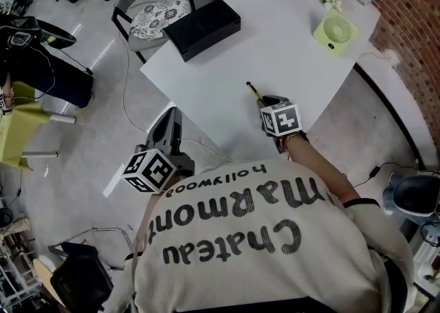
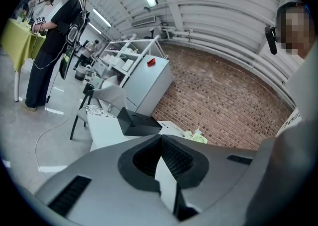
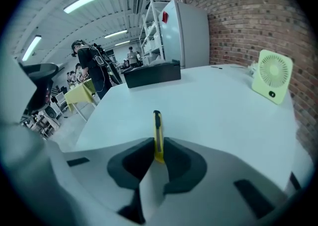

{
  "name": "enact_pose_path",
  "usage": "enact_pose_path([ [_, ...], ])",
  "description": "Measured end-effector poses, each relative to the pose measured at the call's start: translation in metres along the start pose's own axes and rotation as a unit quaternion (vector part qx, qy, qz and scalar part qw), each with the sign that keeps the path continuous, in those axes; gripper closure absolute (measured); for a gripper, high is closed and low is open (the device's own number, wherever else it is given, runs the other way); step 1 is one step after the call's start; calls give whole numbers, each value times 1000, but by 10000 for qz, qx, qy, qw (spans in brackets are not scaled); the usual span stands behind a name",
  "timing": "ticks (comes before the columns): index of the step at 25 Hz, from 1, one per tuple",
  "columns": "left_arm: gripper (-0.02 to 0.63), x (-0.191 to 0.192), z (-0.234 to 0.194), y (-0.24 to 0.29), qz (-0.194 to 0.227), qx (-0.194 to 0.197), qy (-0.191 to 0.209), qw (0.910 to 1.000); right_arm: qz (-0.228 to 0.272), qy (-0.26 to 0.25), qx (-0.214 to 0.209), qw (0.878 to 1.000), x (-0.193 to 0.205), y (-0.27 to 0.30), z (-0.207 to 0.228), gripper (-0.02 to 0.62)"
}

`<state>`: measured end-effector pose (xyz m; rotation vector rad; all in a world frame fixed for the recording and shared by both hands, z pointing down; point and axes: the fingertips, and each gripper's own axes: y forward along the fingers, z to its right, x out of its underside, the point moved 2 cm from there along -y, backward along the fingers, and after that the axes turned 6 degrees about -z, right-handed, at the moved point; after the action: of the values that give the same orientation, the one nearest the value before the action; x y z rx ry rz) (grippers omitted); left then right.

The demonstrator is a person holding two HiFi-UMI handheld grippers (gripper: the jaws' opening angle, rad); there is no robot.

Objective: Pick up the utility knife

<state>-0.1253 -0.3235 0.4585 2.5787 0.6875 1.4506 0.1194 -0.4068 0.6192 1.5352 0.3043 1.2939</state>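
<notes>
The utility knife [image 1: 253,91] is slim and yellow with a black tip, and lies near the front edge of the white table [image 1: 275,36]. My right gripper [image 1: 265,100] points steeply down at its near end. In the right gripper view the knife [image 3: 157,128] stands edge-up between the two dark pads, which press on both its sides; its black tip sticks out ahead of the right gripper [image 3: 158,141]. My left gripper [image 1: 170,117] hangs off the table's left front corner, over the floor. The left gripper [image 2: 160,138] has its jaws together and nothing between them.
A black box [image 1: 203,27] sits at the table's far left, and a green fan [image 1: 335,31] at the far right near the brick wall. A cushioned chair [image 1: 155,12] stands behind the table. A person in black [image 2: 54,46] stands farther off.
</notes>
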Motion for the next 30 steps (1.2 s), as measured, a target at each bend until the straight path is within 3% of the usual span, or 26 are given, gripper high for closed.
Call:
enact_pose_path([
  [7, 604, -2, 1, -6, 72, -9, -3, 10000, -45, 710, -181, 9973, 4, -4, 3, 538],
  [22, 604, -1, 12, -3, -44, 181, 80, 9998, -52, 1219, -298, 9921, 16, -13, 2, 541],
  [30, 604, 2, 17, -7, -145, 320, 140, 9993, -38, 1765, -350, 9837, 31, -22, 2, 541],
])
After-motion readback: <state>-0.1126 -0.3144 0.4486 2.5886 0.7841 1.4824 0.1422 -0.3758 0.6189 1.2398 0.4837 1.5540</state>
